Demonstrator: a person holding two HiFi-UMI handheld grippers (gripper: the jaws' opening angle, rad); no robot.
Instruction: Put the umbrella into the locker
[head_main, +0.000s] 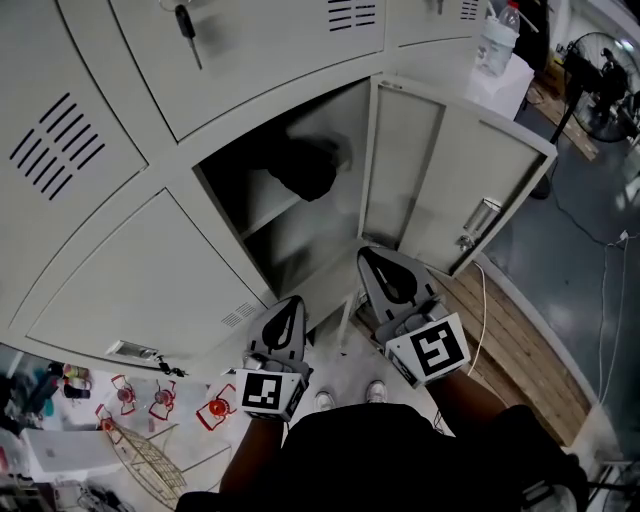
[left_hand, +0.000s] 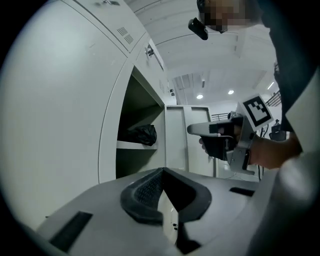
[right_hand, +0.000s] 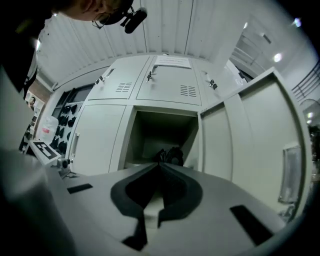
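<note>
Locker (head_main: 150, 270): we see smooth painted metal with a faint sheen.
Door (head_main: 440, 170): the same painted sheet metal, we find.
Umbrella (head_main: 300, 168): black cloth, matt and crumpled to our eyes.
Floor strip (head_main: 510, 340): we read bare wood planks.
Left gripper (head_main: 290, 305), right gripper (head_main: 367, 256): matt grey plastic.
Pads (left_hand: 145, 192): we see black, ribbed, matt.

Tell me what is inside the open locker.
A dark, bundled umbrella lies on the shelf inside the locker. Nothing shows below the shelf; the space behind the umbrella is too dark to see.
</note>
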